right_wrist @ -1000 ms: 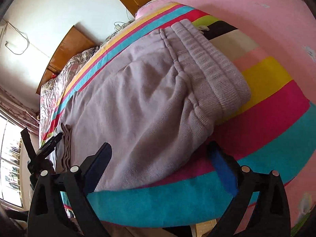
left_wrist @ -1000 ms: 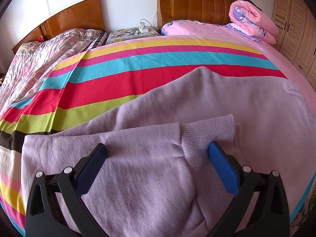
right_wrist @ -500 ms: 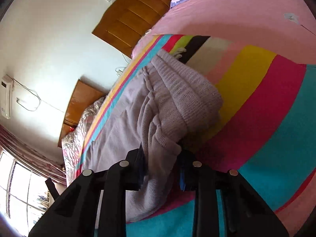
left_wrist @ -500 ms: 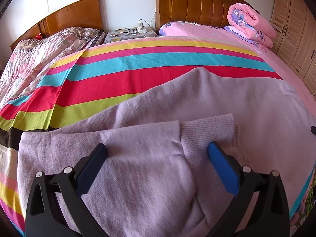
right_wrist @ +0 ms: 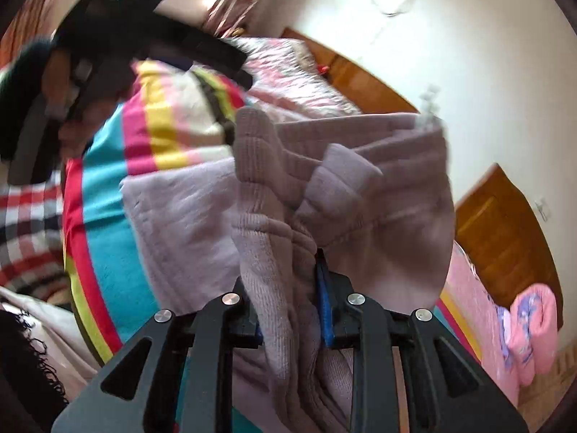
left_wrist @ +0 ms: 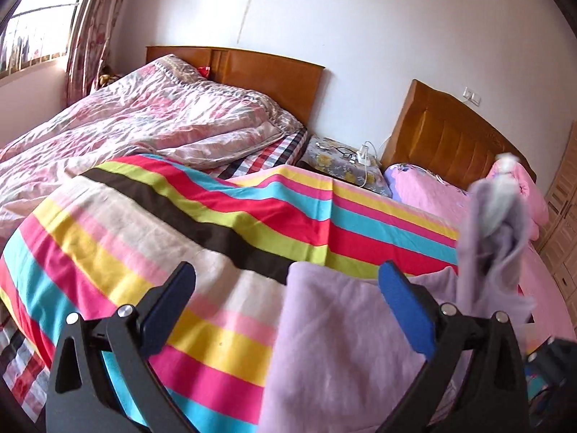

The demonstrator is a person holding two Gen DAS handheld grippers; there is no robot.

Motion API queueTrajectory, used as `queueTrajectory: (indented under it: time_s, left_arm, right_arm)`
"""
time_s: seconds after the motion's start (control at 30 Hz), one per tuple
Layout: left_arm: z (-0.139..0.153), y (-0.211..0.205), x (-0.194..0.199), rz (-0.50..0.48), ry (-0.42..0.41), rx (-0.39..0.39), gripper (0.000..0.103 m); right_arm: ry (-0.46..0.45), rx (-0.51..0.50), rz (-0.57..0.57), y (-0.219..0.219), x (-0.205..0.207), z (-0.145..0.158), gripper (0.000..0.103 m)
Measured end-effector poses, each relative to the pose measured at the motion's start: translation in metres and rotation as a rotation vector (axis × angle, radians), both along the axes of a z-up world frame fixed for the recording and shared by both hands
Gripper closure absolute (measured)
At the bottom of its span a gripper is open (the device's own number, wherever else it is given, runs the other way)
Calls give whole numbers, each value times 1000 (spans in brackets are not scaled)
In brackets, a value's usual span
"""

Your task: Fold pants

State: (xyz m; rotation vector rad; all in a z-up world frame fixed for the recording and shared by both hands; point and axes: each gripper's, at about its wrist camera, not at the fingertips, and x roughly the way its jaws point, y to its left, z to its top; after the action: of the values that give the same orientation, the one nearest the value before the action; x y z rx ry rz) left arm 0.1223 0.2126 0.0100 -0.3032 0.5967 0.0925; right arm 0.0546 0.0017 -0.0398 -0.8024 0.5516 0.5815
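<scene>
Right wrist view: the right gripper is clamping its 2 fingers on the ribbed waistband of the pants, with the bunched lilac fabric rising upright between the pads. The rest of the pants is draping down onto the striped sheet covering the bed. The left gripper, blurred, is showing at upper left, above the sheet.

Left wrist view: the left gripper is holding its 2 fingers wide apart, gripping nothing. It is hovering over the sheet, with a pants edge lying below the right finger. At right, a blurred part of the pants is hanging raised off the bed. Behind the sheet, a pink quilt, a nightstand and 2 headboards are lining the wall.
</scene>
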Motion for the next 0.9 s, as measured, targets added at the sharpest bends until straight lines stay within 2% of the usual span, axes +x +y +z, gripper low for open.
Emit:
queueTrajectory:
  time_s: [0.03,0.07,0.1,0.13,0.17,0.23,0.37,0.43,0.57,0.67,0.7,0.73,0.8,0.9]
  left_arm:
    - [-6,9,-9,8,17,-14,2]
    - [-13,16,-17,9,37,-21,2]
    - [-19,22,-26,7,52,-23,2]
    - [-24,25,-34,-2,62,-24,2]
    - [-27,27,-39,-17,68,-31,2]
    - [-35,26,-50,-55,71,-65,2]
    - [-41,7,-60,-197,56,-184,2]
    - [-45,-6,-61,-259,56,-214,2]
    - [-58,-16,-58,-272,93,-246,2]
    - [-63,-16,-60,-264,100,-249,2]
    - [-64,-14,-61,-261,99,-247,2]
    - [-65,-12,-63,-257,99,-248,2]
    - [-66,-5,-64,-242,99,-249,2]
    - [-64,8,-69,-208,83,-261,2]
  right_arm:
    - [65,-72,50,17,-5,-28,78]
    - [72,-133,72,28,-16,-51,77]
    - [-40,-151,65,29,-28,-58,73]
    - [-61,-157,49,28,-34,-58,73]
    - [-22,-120,44,21,-39,-51,72]
    - [86,21,40,-3,-38,-27,69]
    - [202,288,-16,-45,-40,9,66]
    - [232,356,-39,-48,-35,15,66]
    - [298,358,-12,-22,-7,6,67]
    - [306,249,-12,4,10,-15,67]
    - [314,241,-7,8,14,-21,67]
    - [324,259,6,8,15,-22,68]
    - [316,283,32,7,13,-17,91]
    - [246,339,53,4,-3,14,92]
